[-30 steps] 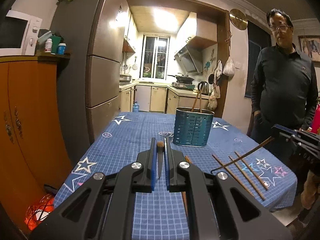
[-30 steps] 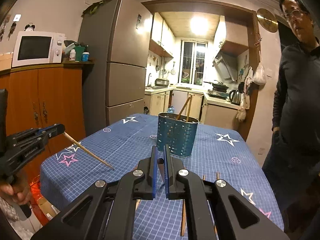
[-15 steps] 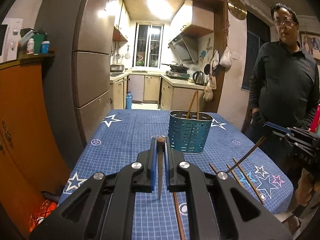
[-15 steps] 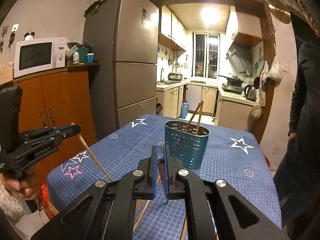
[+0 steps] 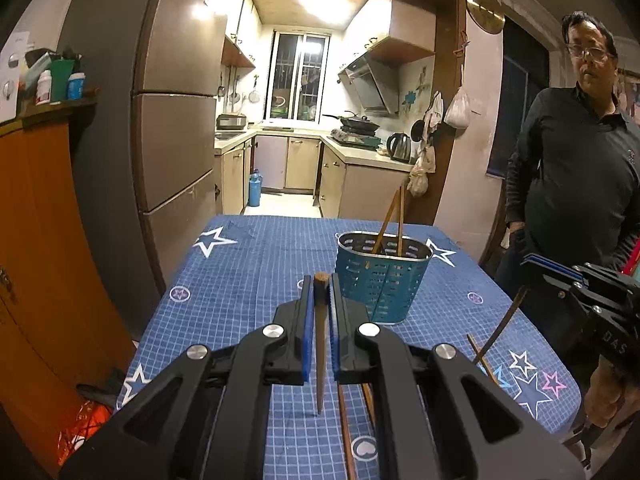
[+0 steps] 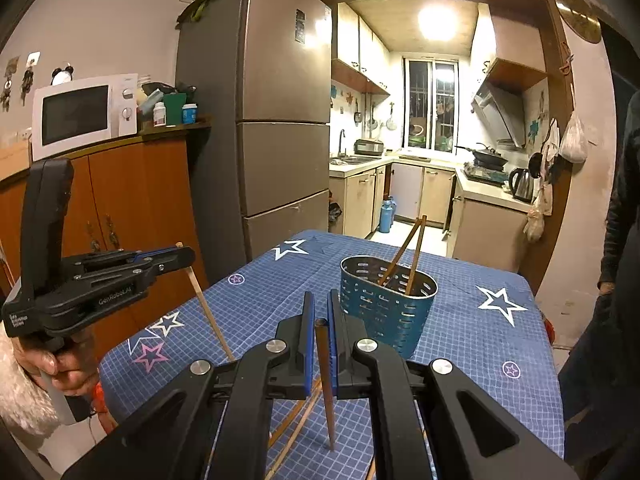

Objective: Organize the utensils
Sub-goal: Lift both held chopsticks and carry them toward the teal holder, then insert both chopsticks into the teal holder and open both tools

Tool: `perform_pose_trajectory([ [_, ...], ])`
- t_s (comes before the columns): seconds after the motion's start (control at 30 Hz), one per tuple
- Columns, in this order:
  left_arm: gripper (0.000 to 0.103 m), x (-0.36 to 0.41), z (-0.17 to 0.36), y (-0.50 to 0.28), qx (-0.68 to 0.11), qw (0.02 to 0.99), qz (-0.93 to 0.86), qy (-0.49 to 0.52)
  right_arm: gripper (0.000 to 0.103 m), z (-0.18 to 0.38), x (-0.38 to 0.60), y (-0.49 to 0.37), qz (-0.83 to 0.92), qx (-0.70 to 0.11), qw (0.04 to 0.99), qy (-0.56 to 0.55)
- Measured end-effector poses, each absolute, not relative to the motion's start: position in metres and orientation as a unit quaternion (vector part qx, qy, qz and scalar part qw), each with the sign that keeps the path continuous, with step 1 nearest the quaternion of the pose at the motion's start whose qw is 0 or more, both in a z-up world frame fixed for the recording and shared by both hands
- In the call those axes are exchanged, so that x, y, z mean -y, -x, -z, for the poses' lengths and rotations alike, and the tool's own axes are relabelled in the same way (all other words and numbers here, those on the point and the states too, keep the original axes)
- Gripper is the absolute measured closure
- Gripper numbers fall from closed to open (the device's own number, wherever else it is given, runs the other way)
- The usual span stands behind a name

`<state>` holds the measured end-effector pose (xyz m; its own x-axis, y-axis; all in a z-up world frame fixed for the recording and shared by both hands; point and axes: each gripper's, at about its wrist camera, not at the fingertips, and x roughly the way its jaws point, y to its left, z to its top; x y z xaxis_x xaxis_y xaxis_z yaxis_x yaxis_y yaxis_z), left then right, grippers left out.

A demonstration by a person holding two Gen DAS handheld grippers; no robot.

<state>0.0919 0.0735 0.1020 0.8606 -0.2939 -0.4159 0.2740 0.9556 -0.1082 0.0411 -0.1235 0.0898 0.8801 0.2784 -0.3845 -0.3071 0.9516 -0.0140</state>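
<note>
Each claw, left (image 5: 320, 280) and right (image 6: 319, 308), grips a chopstick above the counter (image 5: 248, 280), near the blue holder (image 5: 382, 280).

a teal perforated metal utensil holder (image 5: 383, 280) stands upright on the table, at about one o'clock from the left gripper's view, with two brown wooden chopsticks (image 5: 394, 220) leaning inside it, their tops crossing above the rim. a brown wooden chopstick (image 5: 320, 344) hangs near-vertical, thick end up, pinched between the left gripper's blue pads, tip down at six o'clock. another brown wooden chopstick (image 6: 325, 380) hangs the same way in the right gripper's pads. loose wooden chopsticks (image 5: 346, 432) lie flat on the cloth at six o'clock, more at four o'clock (image 5: 482, 360).
</note>
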Motion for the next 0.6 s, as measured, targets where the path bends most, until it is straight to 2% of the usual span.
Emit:
perform_pose_trajectory([
  [0.6, 0.098, -0.027, -0.178, -0.142, -0.166, 0.972, 0.166, 0.011, 0.096, -0.151, 0.161, -0.087, -0.138, -0.178, 0.974, 0.000],
])
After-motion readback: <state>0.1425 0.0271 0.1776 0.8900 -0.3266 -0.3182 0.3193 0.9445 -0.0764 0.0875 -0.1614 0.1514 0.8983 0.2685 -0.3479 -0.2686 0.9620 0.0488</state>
